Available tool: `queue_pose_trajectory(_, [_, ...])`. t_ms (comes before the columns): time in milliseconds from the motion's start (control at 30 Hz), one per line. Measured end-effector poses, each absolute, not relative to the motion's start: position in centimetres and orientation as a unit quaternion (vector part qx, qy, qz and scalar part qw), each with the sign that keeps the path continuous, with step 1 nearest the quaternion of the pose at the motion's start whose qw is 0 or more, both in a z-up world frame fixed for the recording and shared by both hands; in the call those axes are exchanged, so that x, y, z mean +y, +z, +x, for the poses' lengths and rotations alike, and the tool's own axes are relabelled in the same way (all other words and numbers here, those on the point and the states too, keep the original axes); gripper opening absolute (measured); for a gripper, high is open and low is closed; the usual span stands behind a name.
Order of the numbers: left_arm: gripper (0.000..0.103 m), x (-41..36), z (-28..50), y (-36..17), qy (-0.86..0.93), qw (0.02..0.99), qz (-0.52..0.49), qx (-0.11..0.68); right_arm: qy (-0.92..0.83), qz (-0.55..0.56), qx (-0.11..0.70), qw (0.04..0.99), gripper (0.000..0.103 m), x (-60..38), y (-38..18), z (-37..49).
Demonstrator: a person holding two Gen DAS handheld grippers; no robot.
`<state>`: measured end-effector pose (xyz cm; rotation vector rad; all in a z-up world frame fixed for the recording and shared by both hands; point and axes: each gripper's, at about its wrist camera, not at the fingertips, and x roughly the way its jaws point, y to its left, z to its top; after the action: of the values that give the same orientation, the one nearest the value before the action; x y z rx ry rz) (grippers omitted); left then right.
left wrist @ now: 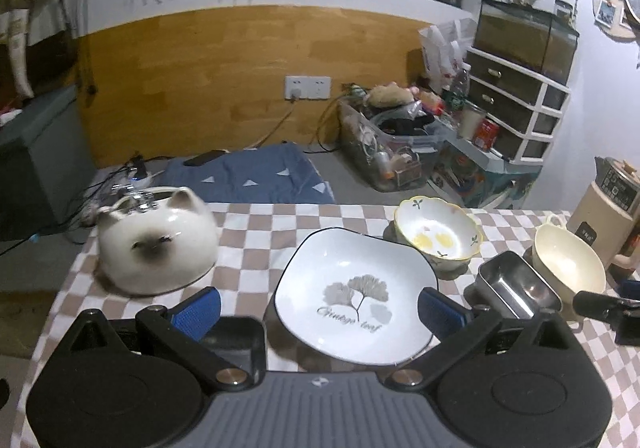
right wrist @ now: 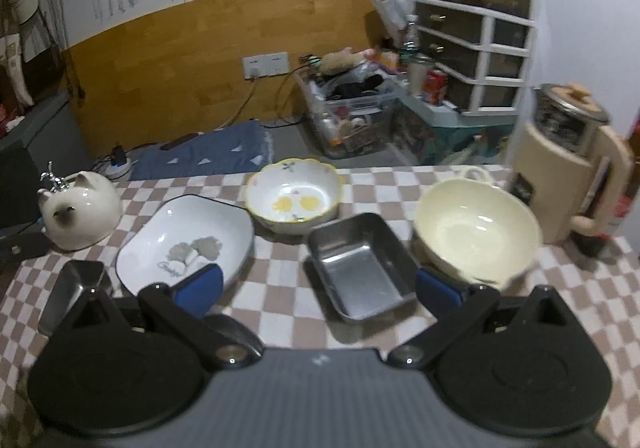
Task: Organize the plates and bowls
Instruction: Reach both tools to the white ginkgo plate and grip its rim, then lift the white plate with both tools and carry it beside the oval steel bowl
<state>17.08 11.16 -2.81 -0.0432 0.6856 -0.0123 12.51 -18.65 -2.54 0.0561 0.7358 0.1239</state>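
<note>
A white square plate with a leaf print (left wrist: 356, 294) (right wrist: 184, 238) lies on the checkered tablecloth. Behind it sits a yellow-rimmed flowered bowl (left wrist: 438, 234) (right wrist: 294, 194). A steel rectangular tray (left wrist: 516, 286) (right wrist: 360, 266) lies to the right, then a cream bowl (left wrist: 568, 262) (right wrist: 476, 232). My left gripper (left wrist: 318, 308) is open and empty, its blue pads straddling the plate's near part. My right gripper (right wrist: 318, 288) is open and empty above the steel tray. A second steel tray (right wrist: 70, 294) shows at the left of the right wrist view.
A white cat-shaped ceramic pot (left wrist: 156, 244) (right wrist: 78, 210) stands at the table's left. A beige kettle (right wrist: 572, 164) (left wrist: 604, 208) stands at the right edge. Behind the table are a blue cloth (left wrist: 248, 176), a cluttered clear bin (left wrist: 392, 144) and a drawer unit (left wrist: 516, 104).
</note>
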Motion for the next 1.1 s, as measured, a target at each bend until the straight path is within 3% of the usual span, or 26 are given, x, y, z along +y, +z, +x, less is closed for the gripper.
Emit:
queue_pose_trajectory(233, [0.103, 11.7, 22.9, -6.0, -0.03, 0.93, -0.001, 0.366, 0.1, 0.036, 0.352, 0.93, 0.103, -17.0, -4.6, 15.9])
queue_pose_trajectory(600, [0.103, 13.4, 30.5, -9.9, -0.069, 0.907, 0.014, 0.415, 0.125, 0.103, 0.442, 0.883, 0.1, -14.6, -9.0, 23.0])
queue_pose_trajectory(800, [0.094, 14.7, 33.6, -12.4, -0.083, 0.884, -0.009, 0.461, 0.112, 0.181, 0.498, 0.841, 0.066, -14.6, -11.8, 25.9])
queue_pose_trajectory(867, [0.084, 15.2, 34.4, -13.4, -0.076, 0.876, -0.013, 0.476, 0.113, 0.212, 0.515, 0.823, 0.048, -14.9, -12.9, 26.7])
queue_pose_trajectory(900, [0.081, 15.5, 34.9, -13.9, -0.071, 0.872, -0.017, 0.485, 0.113, 0.227, 0.523, 0.814, 0.044, -14.9, -13.4, 27.1])
queue_pose_trajectory(967, [0.064, 16.0, 35.4, -14.7, -0.068, 0.866, -0.026, 0.495, 0.109, 0.246, 0.535, 0.801, 0.031, -14.8, -14.2, 27.7])
queue_pose_trajectory(1100, [0.05, 16.7, 36.0, -15.5, -0.069, 0.858, -0.05, 0.506, 0.119, 0.25, 0.537, 0.796, 0.023, -14.2, -14.6, 28.0])
